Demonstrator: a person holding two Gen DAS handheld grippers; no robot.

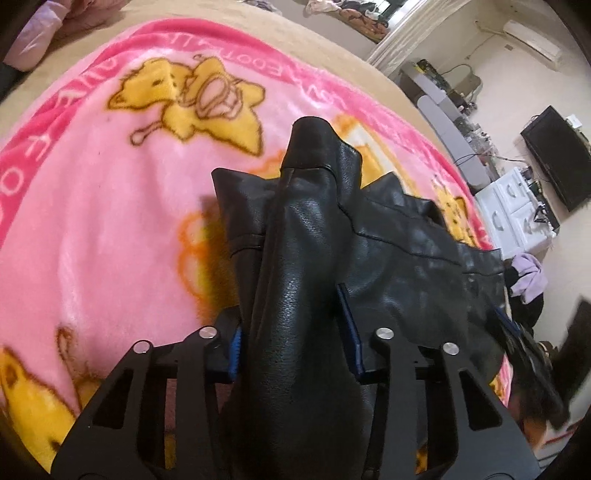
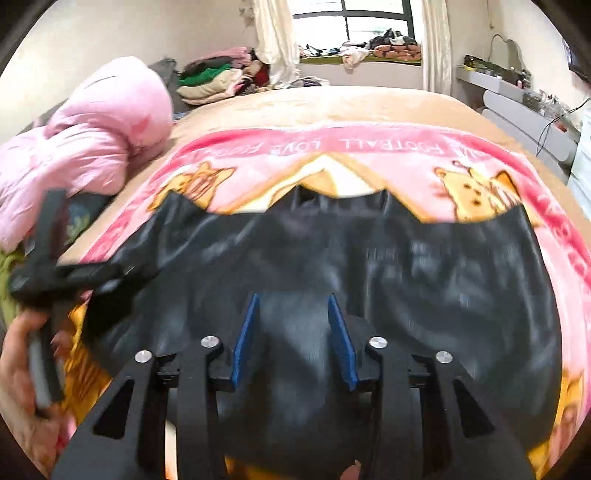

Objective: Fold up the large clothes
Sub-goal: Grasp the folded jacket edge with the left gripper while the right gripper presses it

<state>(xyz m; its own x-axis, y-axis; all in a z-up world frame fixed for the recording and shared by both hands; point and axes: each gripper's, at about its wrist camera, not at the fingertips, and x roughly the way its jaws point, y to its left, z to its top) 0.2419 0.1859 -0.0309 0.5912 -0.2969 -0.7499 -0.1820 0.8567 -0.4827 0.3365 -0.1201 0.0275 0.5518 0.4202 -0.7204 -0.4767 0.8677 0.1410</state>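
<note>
Item: black leather jacket (image 1: 388, 236), spread on the pink cartoon blanket (image 1: 110, 206) covering the bed (image 2: 314, 103). Your left gripper (image 1: 295, 328): jaws partly closed around a raised sleeve fold of the jacket, blue pads (image 1: 349, 325) against it. Your right gripper (image 2: 293, 336): jaws apart, holding nothing, poised above the jacket body. Nearby: pink duvet (image 2: 96, 136) at the bed's left side

Home bedroom: bed (image 2: 332, 107) under pink cartoon blanket (image 2: 369, 155), curtained window (image 2: 369, 22), clothes piles (image 2: 214, 77).
</note>
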